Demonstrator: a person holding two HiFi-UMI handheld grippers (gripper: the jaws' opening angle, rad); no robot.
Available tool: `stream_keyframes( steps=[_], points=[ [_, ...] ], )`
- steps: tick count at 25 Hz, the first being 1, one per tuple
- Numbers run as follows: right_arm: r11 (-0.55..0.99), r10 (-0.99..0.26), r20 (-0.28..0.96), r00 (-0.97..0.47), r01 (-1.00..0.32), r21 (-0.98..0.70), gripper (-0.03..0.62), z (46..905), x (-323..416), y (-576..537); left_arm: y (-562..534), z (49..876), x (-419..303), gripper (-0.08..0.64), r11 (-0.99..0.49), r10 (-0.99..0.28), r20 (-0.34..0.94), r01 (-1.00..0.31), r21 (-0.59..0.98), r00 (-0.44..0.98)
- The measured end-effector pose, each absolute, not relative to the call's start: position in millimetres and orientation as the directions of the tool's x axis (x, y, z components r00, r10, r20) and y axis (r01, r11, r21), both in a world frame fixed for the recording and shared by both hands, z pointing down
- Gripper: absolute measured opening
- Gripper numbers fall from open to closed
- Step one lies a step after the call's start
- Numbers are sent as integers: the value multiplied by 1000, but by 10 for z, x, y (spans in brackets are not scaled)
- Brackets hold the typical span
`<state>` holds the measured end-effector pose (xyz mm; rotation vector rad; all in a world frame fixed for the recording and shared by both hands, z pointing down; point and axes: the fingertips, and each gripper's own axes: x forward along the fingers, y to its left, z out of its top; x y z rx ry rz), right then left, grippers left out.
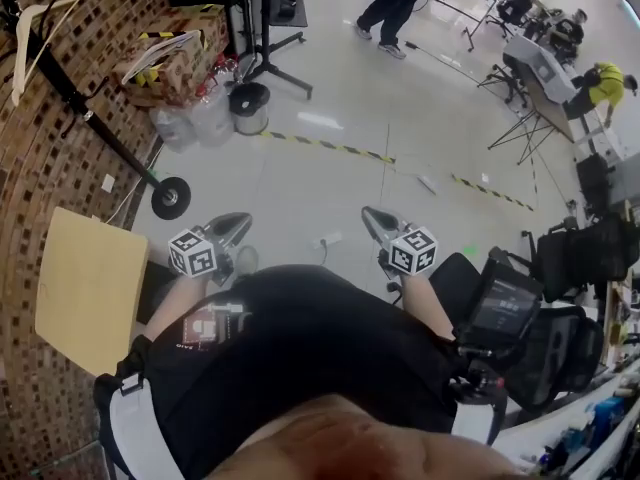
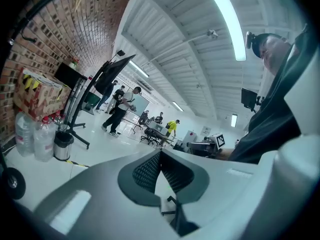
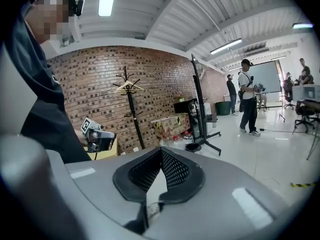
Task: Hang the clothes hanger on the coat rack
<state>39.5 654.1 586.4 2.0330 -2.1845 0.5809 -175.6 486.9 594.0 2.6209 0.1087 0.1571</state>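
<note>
A pale wooden clothes hanger (image 1: 38, 26) hangs on the black coat rack (image 1: 85, 108) by the brick wall at the upper left of the head view. In the right gripper view the same hanger (image 3: 128, 86) sits at the top of the rack (image 3: 134, 121). My left gripper (image 1: 232, 230) and right gripper (image 1: 378, 223) are held close to my body, far from the rack. Both are shut with nothing in them: the left gripper (image 2: 160, 153) and the right gripper (image 3: 161, 151) each show their pads meeting. Each one shows in the other's view, the left gripper (image 3: 99, 136) and the right gripper (image 2: 219, 141).
A cardboard box (image 1: 170, 60), water bottles (image 1: 195, 120) and a metal bin (image 1: 249, 106) stand beyond the rack's round base (image 1: 170, 198). A tan board (image 1: 88, 288) lies at my left, an office chair (image 1: 560, 318) at my right. A black stand (image 1: 268, 53) and several people are further back.
</note>
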Motion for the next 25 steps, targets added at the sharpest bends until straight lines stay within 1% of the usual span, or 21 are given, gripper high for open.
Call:
stream_keyframes(
  steps=[5, 11, 13, 17, 21, 25],
  points=[
    [-39, -945, 326, -22, -983, -177, 14, 5775, 625, 5708, 3875, 5988, -1431, 2, -871, 175, 70, 121, 477, 982],
    [-109, -955, 292, 59, -981, -159, 14, 5506, 864, 4761, 2826, 5863, -1057, 2, -873, 295, 100, 225, 433, 950],
    [-112, -955, 289, 63, -981, -157, 14, 5437, 948, 4496, 2519, 5809, -901, 2, -875, 297, 102, 228, 426, 949],
    [-131, -944, 322, 73, -978, -161, 14, 5500, 1154, 4276, 2206, 5771, -627, 2, -860, 297, 77, 232, 455, 952],
    [-144, -943, 325, 74, -970, -197, 14, 5608, 1578, 4066, 2001, 5879, -275, 2, -854, 298, 99, 219, 472, 949],
    [-91, -951, 308, 26, -975, -201, 14, 5667, 2177, 3740, 1767, 5873, 197, 2, -875, 248, 107, 176, 451, 963]
  ],
)
